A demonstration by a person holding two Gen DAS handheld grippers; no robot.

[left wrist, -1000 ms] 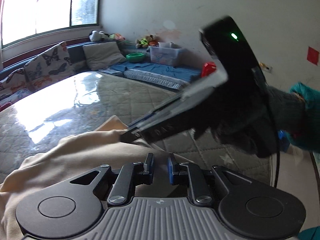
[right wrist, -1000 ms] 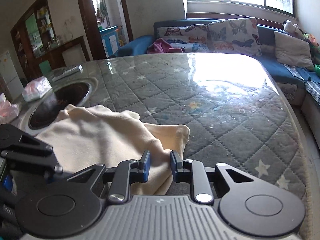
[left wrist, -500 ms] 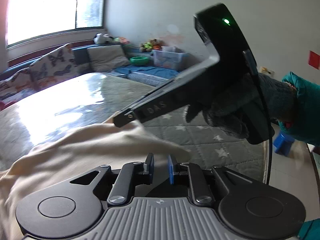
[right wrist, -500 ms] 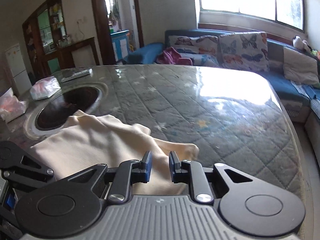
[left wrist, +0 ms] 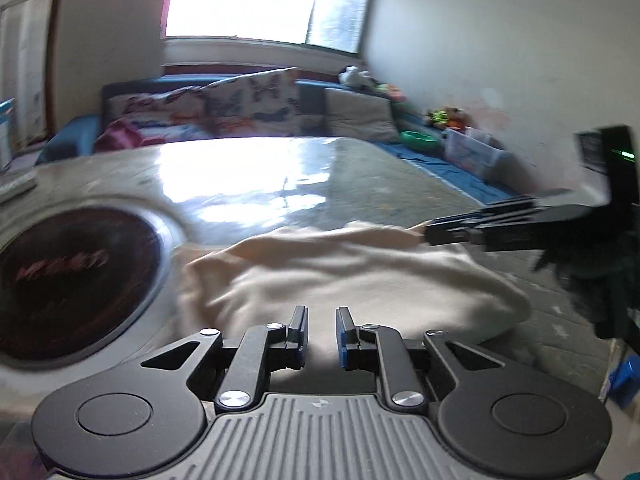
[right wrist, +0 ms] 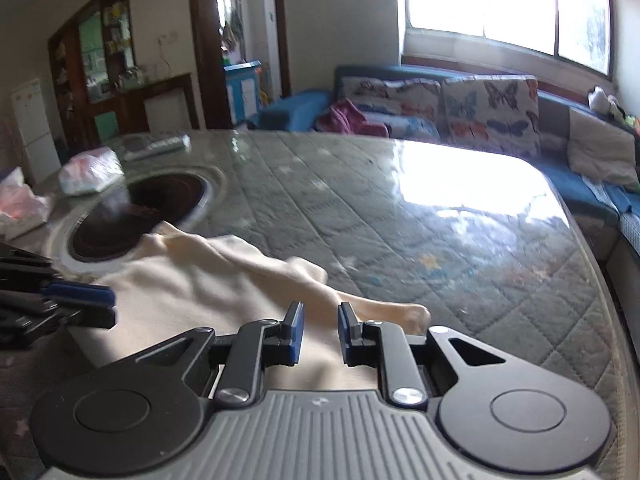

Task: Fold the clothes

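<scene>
I have both claws, left (left wrist: 319, 332) and right (right wrist: 319, 330), nipped on the soft, light cream garment (left wrist: 360, 280) on the table (right wrist: 440, 220); its edges suit gripping, though it will sag.

No legible text; blurred hob (left wrist: 64, 280) lettering
</scene>
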